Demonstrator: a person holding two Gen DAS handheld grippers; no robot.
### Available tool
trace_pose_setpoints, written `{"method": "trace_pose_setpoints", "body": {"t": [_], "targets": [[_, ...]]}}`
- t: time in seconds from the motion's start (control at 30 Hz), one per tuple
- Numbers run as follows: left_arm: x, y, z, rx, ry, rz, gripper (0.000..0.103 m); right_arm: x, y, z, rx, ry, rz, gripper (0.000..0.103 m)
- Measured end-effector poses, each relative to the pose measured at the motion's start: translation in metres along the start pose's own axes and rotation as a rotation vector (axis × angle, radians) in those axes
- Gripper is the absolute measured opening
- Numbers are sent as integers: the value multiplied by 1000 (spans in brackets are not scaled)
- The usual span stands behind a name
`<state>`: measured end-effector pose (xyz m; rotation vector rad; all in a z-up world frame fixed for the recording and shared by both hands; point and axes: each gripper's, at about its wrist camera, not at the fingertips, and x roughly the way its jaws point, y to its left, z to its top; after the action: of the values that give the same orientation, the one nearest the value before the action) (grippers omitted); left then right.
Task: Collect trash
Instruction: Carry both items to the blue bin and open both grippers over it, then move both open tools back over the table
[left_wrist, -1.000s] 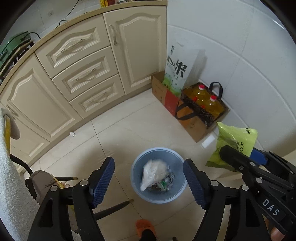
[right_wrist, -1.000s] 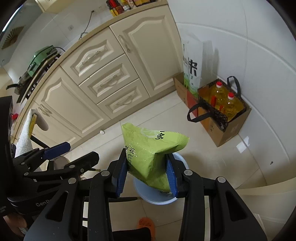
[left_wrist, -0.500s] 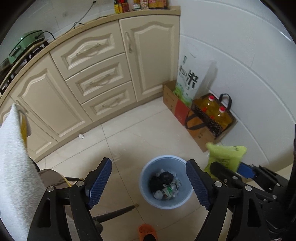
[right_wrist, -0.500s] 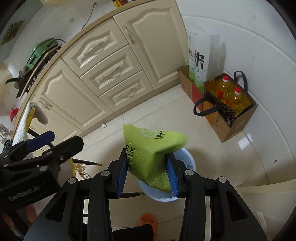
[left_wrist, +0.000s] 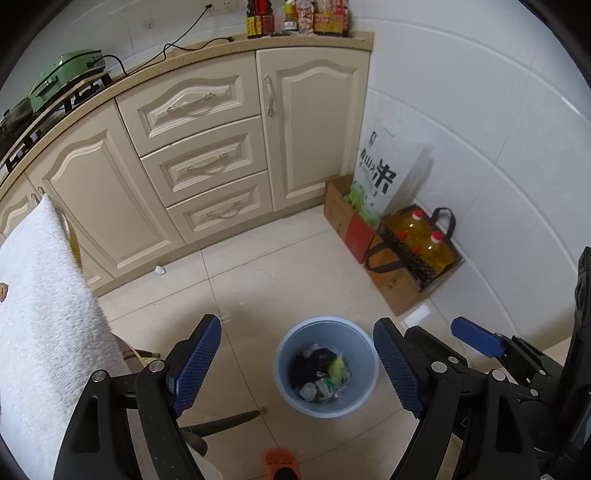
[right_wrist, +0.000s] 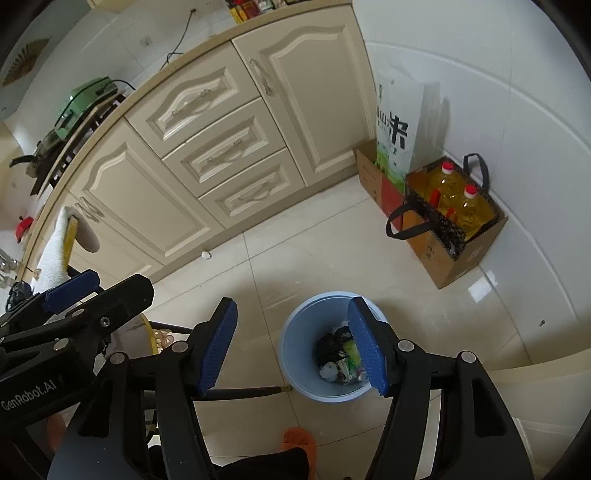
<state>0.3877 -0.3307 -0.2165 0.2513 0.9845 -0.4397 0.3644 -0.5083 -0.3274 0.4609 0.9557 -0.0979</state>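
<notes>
A light blue trash bin stands on the tiled floor, also in the right wrist view. It holds mixed trash, with a green snack bag lying on top, seen in the right wrist view too. My left gripper is open and empty, high above the bin. My right gripper is open and empty, also above the bin. A small white scrap lies on the floor by the cabinet base.
Cream cabinets run along the back. A rice bag, cardboard boxes and a carton with two oil bottles stand against the right wall. A chair with a white towel is at left. An orange slipper is below.
My right gripper opened and let go of the green snack bag, which now lies in the bin. Both grippers rose higher above the floor.
</notes>
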Motion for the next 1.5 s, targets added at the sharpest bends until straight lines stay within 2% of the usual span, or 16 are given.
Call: {"method": "trace_pose_setpoints", "body": {"t": [0.23, 0.4, 0.47, 0.57, 0.7, 0.93, 1.03, 1.13, 1.23, 1.27, 1.33, 1.4, 1.47, 1.5], "targets": [[-63, 30, -14, -32, -68, -45, 81, -49, 34, -2, -53, -70, -2, 65], [-124, 65, -37, -70, -145, -78, 82, -85, 74, -7, -113, -139, 24, 68], [-152, 85, -50, -77, -189, -69, 84, -98, 96, -11, -145, -162, 42, 70], [-189, 121, -76, -89, -255, -30, 93, -112, 132, -19, -206, -186, 70, 73], [-223, 186, -113, -135, -295, 47, 95, -114, 183, -33, -293, -188, 106, 75], [-241, 281, -174, -228, -251, 160, 95, -82, 271, -58, -415, -121, 187, 75], [-240, 306, -192, -249, -219, 198, 94, -66, 298, -67, -452, -86, 211, 75], [-234, 319, -202, -259, -179, 208, 90, -52, 317, -74, -480, -57, 223, 75], [-224, 325, -207, -261, -137, 177, 81, -42, 330, -76, -498, -37, 224, 75], [-214, 324, -196, -260, -127, 170, 77, -39, 333, -77, -502, -32, 223, 75], [-201, 328, -192, -262, -98, 167, 67, -34, 338, -77, -510, -24, 218, 75], [-185, 331, -184, -273, -68, 148, 49, -29, 341, -77, -514, -17, 210, 75], [-168, 330, -169, -292, -45, 127, 39, -26, 344, -77, -517, -15, 203, 75], [-166, 332, -169, -298, -51, 122, 38, -24, 345, -77, -518, -12, 199, 75]]}}
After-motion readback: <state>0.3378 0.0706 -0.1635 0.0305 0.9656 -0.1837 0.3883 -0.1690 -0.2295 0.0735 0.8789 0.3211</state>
